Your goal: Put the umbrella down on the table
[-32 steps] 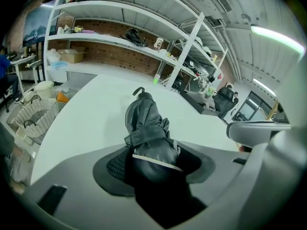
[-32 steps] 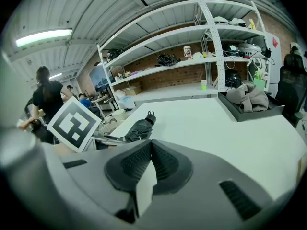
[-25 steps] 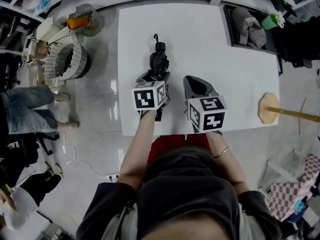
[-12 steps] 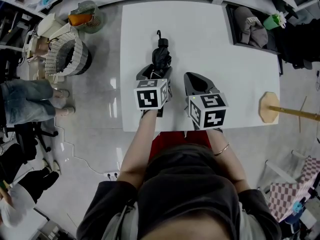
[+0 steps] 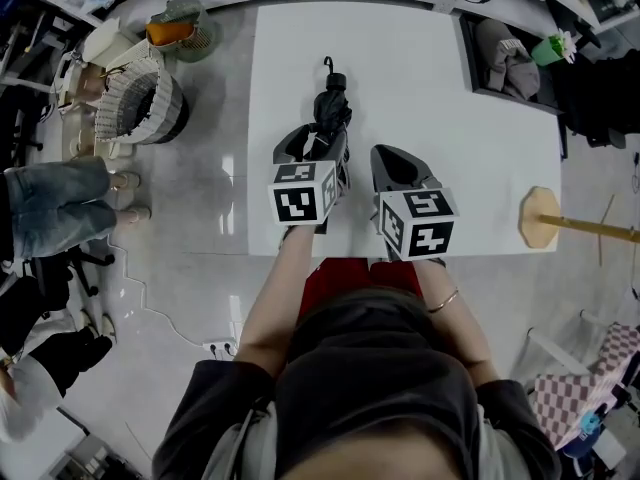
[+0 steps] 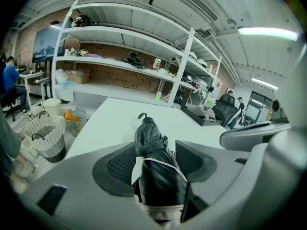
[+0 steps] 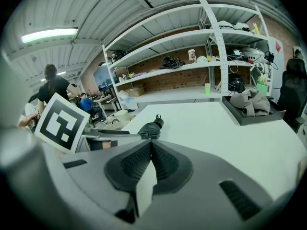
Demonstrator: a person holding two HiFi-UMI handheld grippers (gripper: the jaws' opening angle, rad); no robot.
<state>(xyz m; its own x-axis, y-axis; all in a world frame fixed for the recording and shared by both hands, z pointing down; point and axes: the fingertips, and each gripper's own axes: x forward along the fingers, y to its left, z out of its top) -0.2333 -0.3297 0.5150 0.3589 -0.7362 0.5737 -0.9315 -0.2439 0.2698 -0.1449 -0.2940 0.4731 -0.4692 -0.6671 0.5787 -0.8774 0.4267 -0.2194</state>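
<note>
A folded black umbrella [image 5: 328, 118] with a hooked handle lies lengthwise over the white table [image 5: 450, 98], its hook pointing to the far side. My left gripper [image 5: 314, 153] is shut on the umbrella's near part. In the left gripper view the umbrella [image 6: 148, 133] fills the gap between the two pads of the left gripper [image 6: 156, 151]. Whether it rests on the tabletop I cannot tell. My right gripper [image 5: 398, 168] is just to the right, shut and empty, near the front edge. The right gripper view shows the right gripper [image 7: 150, 146] with its pads meeting, and the umbrella [image 7: 151, 128] to the left beyond.
A dark tray [image 5: 478, 73] with a grey cloth [image 5: 500, 48] sits at the table's far right. A woven basket [image 5: 140, 108] stands on the floor to the left, and a wooden stand base [image 5: 540, 218] to the right. A person's legs [image 5: 60, 203] are at the left.
The head view has shifted slightly. The left gripper still holds the umbrella in much the same place over the table, and the right gripper has stayed beside it.
</note>
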